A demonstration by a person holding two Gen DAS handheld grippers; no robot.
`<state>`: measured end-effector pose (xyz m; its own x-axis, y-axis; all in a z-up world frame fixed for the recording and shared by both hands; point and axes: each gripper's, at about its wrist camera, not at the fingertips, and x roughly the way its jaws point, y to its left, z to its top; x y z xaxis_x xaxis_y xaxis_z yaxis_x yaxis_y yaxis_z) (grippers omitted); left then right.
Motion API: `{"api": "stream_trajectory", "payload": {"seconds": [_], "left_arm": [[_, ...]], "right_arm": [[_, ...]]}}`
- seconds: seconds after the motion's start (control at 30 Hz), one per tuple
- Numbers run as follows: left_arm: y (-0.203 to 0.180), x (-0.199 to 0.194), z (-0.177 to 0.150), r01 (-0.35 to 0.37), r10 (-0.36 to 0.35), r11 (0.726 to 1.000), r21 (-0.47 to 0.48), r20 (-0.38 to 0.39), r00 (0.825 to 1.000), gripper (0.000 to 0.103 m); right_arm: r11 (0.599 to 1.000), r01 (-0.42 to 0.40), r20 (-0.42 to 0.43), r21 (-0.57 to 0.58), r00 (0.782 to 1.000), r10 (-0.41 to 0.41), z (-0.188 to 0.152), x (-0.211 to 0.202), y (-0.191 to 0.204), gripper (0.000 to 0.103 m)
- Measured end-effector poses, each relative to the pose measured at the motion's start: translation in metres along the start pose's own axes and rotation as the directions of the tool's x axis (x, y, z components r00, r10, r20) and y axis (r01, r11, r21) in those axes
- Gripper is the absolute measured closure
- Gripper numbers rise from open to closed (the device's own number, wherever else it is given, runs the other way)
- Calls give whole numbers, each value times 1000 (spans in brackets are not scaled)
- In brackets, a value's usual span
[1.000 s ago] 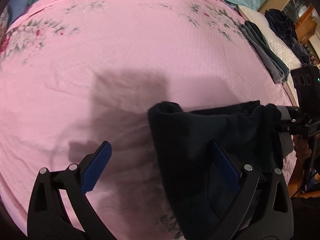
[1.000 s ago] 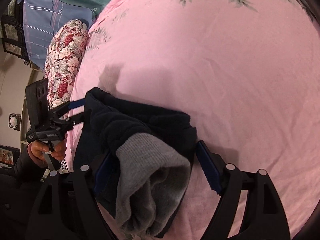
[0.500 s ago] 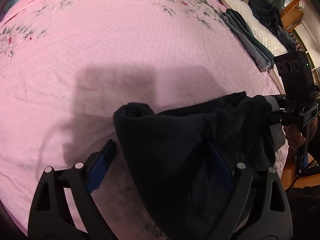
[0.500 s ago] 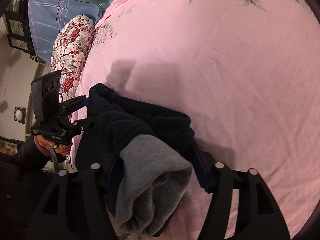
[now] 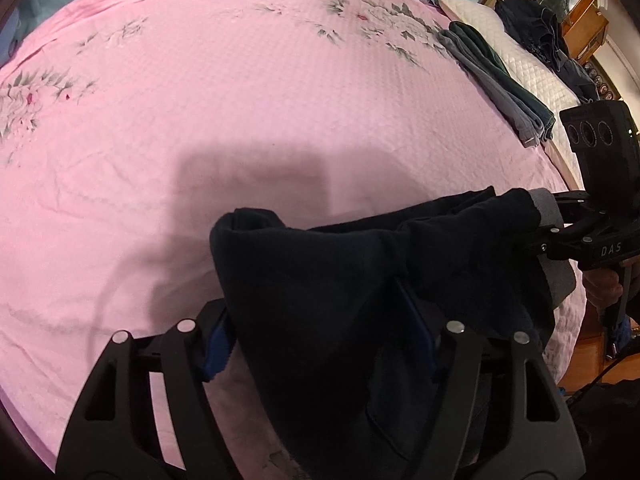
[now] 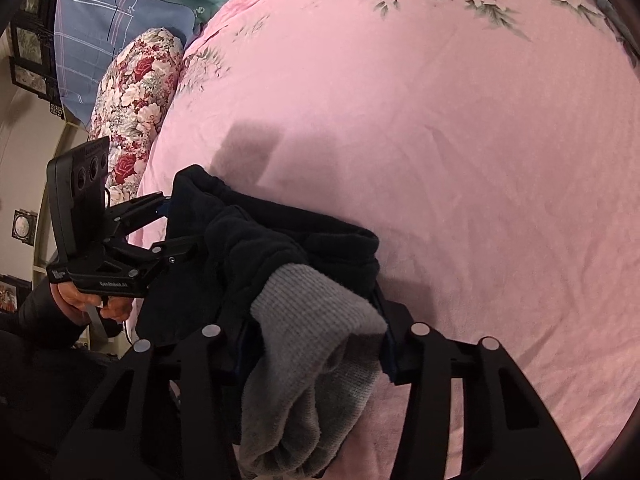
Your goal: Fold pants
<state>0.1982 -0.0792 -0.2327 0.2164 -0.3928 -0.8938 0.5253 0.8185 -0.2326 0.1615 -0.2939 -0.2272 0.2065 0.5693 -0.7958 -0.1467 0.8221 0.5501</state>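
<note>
Dark navy pants (image 5: 320,280) with a grey ribbed band (image 6: 312,340) lie bunched at the near edge of the pink bedspread (image 5: 240,100). My left gripper (image 5: 316,336) is closing; the navy cloth fills the gap and touches both blue pads. In the right wrist view it (image 6: 172,224) bites the pants' (image 6: 260,248) far corner. My right gripper (image 6: 316,350) is closing too, its pads pressing the grey band. The left wrist view shows it (image 5: 548,216) at the cloth's right end. The pants stretch between the two grippers.
Folded grey and green clothes (image 5: 496,76) lie at the bed's right edge beside a white quilted pad (image 5: 532,76) and a dark clothes heap (image 5: 536,28). A floral pillow (image 6: 132,100) sits at the left. A person's hand (image 6: 80,300) holds the left gripper.
Both grippers' jaws have narrowed from wide open onto the pants. The left gripper has shifted sideways, so more of the navy cloth lies between its fingers.
</note>
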Motion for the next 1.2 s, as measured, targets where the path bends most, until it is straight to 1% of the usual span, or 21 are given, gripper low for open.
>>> {"api": "stream_trajectory", "payload": {"seconds": [0.13, 0.3, 0.33, 0.4, 0.47, 0.53, 0.57, 0.6, 0.63, 0.7, 0.73, 0.8, 0.83, 0.9, 0.93, 0.97, 1.0, 1.03, 1.07, 1.1, 1.2], "left_arm": [[-4, -9, -3, -25, 24, 1000, 13, 31, 999, 45], [2, -19, -6, -15, 16, 1000, -7, 61, 998, 56], [2, -21, -7, -14, 14, 1000, -7, 67, 998, 58], [1, -24, -9, -13, 14, 1000, -3, 80, 997, 59], [1, -22, -12, -11, 11, 1000, 2, 81, 997, 55], [6, -16, -13, -20, 21, 1000, -17, 57, 998, 37], [9, -13, -12, -24, 26, 999, -33, 47, 999, 33], [14, -12, -12, -21, 23, 998, -60, 44, 999, 27], [18, -11, -12, -6, 9, 997, -78, 37, 999, 24], [24, -6, -12, 20, -18, 995, -101, 19, 1000, 20], [26, -3, -12, 31, -29, 994, -108, 19, 999, 17], [27, -1, -11, 44, -43, 994, -95, 17, 999, 16], [26, 0, -10, 46, -45, 995, -84, 16, 999, 14], [24, 2, -7, 45, -43, 997, -69, 17, 999, 12], [23, 4, -6, 39, -38, 997, -66, 16, 999, 12], [20, 5, -4, 29, -28, 998, -60, 15, 999, 12], [17, 5, -3, 36, -36, 998, -50, 18, 999, 14], [15, 4, -2, 61, -60, 997, -44, 22, 998, 27], [14, 4, -1, 85, -84, 995, -42, 21, 996, 33], [13, 1, -1, 80, -79, 996, -42, 29, 996, 34], [9, -4, -6, 70, -69, 997, -20, 56, 996, 44]], "right_arm": [[1000, 10, 19, -6, 1000, -9, -1, -3, 5, 60], [999, 25, 37, -37, 999, -24, -1, -9, 14, 64], [999, 29, 41, -46, 999, -27, -1, -10, 18, 65], [997, 38, 47, -63, 998, -35, -1, -13, 21, 65], [995, 53, 56, -85, 997, -48, -1, -15, 28, 66], [993, 65, 55, -102, 997, -60, -3, -15, 31, 64], [993, 75, 43, -95, 997, -71, -3, -13, 27, 62], [994, 74, 32, -82, 997, -72, -2, -10, 23, 57], [995, 75, 23, -69, 997, -73, 0, -9, 19, 50], [997, 61, 0, -53, 998, -61, 3, -5, 11, 46], [998, 41, -8, -51, 999, -42, 4, -4, 8, 43], [1000, -20, -23, -24, 1000, 20, 6, 1, -4, 39], [998, -62, -33, 12, 997, 62, 7, 5, -14, 35], [983, -169, -15, 69, 985, 171, 6, 5, -28, 29], [967, -231, 1, 111, 973, 233, 6, 5, -36, 26], [957, -260, 10, 131, 965, 261, 6, 6, -39, 24], [943, -293, 26, 156, 956, 292, 6, 7, -43, 22], [940, -299, 32, 164, 954, 298, 5, 8, -43, 19], [945, -294, 24, 147, 956, 293, 6, 9, -40, 18], [949, -285, 15, 134, 958, 286, 7, 8, -36, 18], [980, -174, -30, 100, 984, 178, 10, 8, -23, 44]]}}
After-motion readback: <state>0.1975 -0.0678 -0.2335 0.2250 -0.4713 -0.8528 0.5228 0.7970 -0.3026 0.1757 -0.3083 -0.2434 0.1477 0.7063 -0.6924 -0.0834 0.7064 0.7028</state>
